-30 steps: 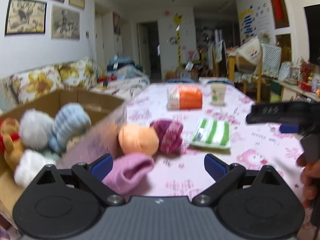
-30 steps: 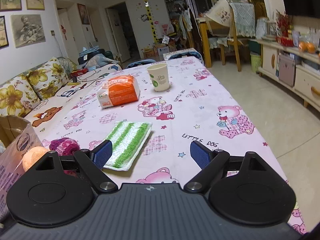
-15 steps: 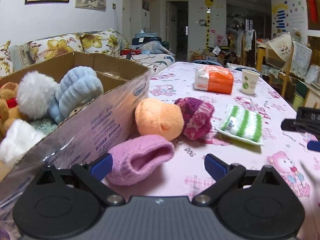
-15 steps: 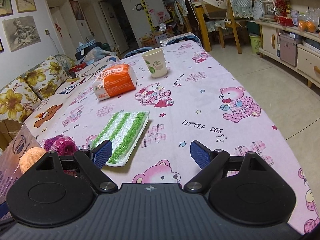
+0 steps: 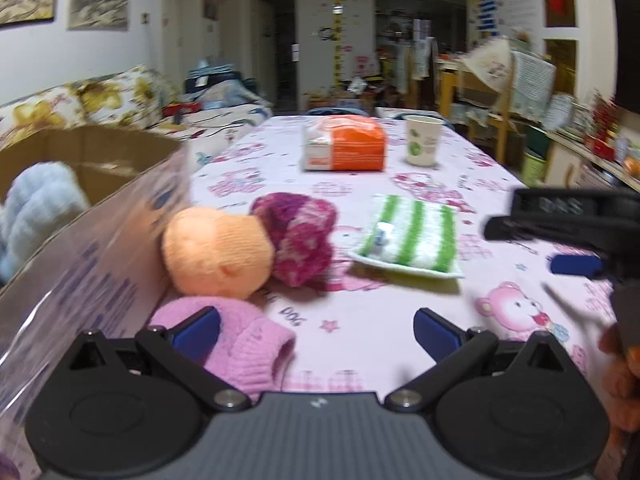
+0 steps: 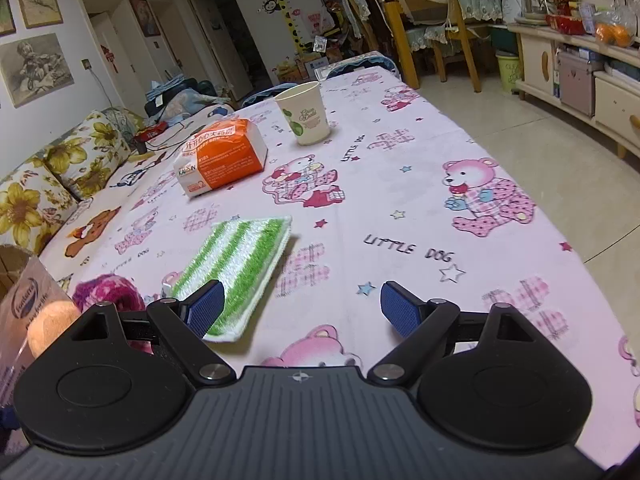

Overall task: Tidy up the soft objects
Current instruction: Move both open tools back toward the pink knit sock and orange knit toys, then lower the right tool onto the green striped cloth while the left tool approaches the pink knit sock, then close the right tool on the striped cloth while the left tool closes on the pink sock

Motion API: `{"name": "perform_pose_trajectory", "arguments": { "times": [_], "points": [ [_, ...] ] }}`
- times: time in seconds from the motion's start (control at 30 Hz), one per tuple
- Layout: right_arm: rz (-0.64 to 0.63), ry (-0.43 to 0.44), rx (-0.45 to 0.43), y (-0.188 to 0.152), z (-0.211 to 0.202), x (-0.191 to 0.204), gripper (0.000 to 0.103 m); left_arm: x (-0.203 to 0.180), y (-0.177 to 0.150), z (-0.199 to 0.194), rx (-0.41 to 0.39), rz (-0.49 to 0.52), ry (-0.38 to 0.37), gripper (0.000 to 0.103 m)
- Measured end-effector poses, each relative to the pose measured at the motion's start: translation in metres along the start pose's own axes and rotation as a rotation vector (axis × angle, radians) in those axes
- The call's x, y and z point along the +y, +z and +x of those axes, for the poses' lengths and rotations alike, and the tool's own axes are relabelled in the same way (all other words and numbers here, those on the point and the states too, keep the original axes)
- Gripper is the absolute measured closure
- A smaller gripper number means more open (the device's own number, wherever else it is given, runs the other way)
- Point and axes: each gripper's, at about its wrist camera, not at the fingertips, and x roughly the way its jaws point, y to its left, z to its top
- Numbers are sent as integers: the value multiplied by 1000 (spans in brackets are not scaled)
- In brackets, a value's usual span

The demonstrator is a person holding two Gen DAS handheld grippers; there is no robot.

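Observation:
My left gripper [image 5: 316, 328] is open just above the table, and its left finger sits over a pink sock [image 5: 248, 344] without pinching it. Past the sock lie an orange sock ball [image 5: 218, 254], a magenta knit ball [image 5: 298, 236] and a green-striped cloth [image 5: 412, 236]. On the left stands a cardboard box [image 5: 100, 148] holding a pale blue soft toy [image 5: 36, 204]. My right gripper [image 6: 303, 306] is open with nothing between its fingers, and its left finger overlaps the near corner of the green-striped cloth [image 6: 236, 268].
An orange tissue pack [image 5: 346, 148] and a paper cup [image 5: 423, 140] stand farther along the pink-clothed table [image 6: 400, 200]. A floral sofa [image 6: 36, 196] runs along the left. The table's right edge drops to the floor [image 6: 540, 132]. A hand [image 5: 620, 376] holds the right gripper.
The left gripper swung right and came lower over the pink sock, so the box slid to the view's left edge. The right gripper dipped toward the green-striped cloth.

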Motion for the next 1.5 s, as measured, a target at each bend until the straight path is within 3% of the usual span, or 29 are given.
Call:
{"name": "perform_pose_trajectory", "arguments": {
  "times": [0.23, 0.27, 0.43, 0.53, 0.77, 1.03, 1.27, 1.47, 1.5],
  "points": [
    [-50, 114, 33, 10, 23, 37, 0, -10, -7, -3, 19, 61, -83, 3],
    [-77, 128, 48, 10, 28, 44, 0, -9, -7, -4, 21, 58, -66, 4],
    [-207, 94, 124, 16, 54, 66, 0, 1, -6, -8, 30, 51, -112, 4],
    [-213, 102, 170, 18, 73, 73, 0, 3, -9, -20, 5, 77, -87, 5],
    [-360, 10, 174, 10, 93, 90, 0, 4, -10, -33, -75, 182, 40, 8],
    [-416, 53, 185, 11, 92, 80, 0, 14, -7, -15, -13, 166, 117, 9],
    [-406, 128, 192, 13, 90, 66, 0, 17, -6, 0, 45, 157, 111, 2],
    [-400, 144, 175, 11, 84, 65, 3, 16, -7, 11, 69, 187, 120, 3],
    [-402, 143, 173, 10, 81, 66, 4, 16, -7, 11, 63, 189, 118, 8]
  ]
}}
